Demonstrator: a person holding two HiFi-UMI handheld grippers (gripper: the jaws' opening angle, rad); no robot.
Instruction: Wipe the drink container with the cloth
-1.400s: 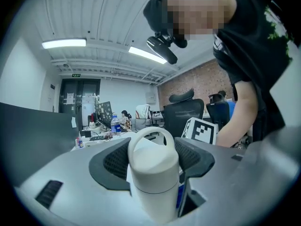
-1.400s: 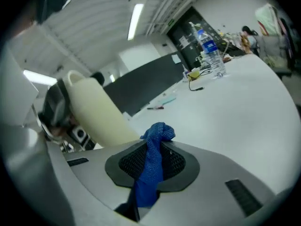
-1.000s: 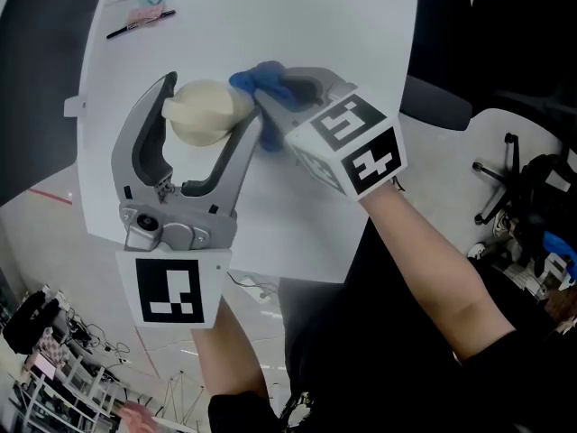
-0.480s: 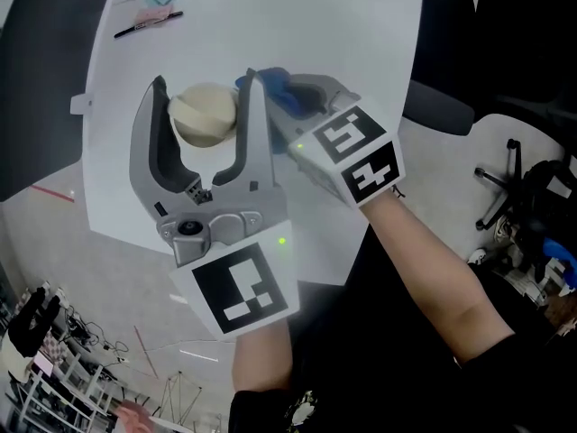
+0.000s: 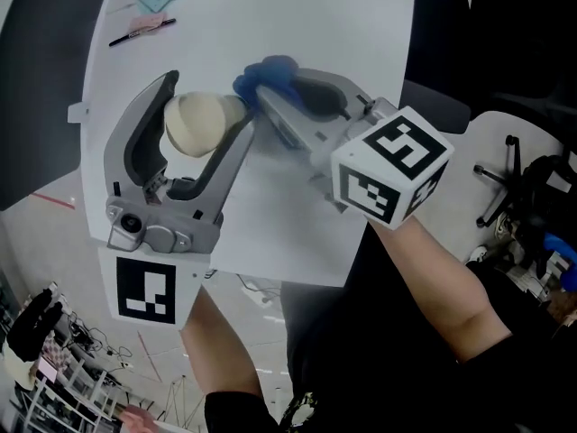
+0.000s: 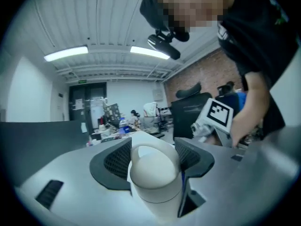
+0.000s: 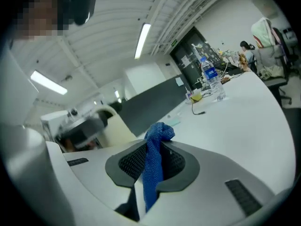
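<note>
Head view: the left gripper (image 5: 206,105) stays clamped on the cream drink container (image 5: 191,124) over the white table (image 5: 297,16), and has swung back leftward in the last half second. To its right, the right gripper (image 5: 260,88), pinching the blue cloth (image 5: 270,69), has rolled over. The cloth touches the container's right side, so a wiping stroke seems under way.

Grey left claw (image 5: 210,99), marker cube (image 5: 389,177), black shirt (image 5: 361,323)
</note>
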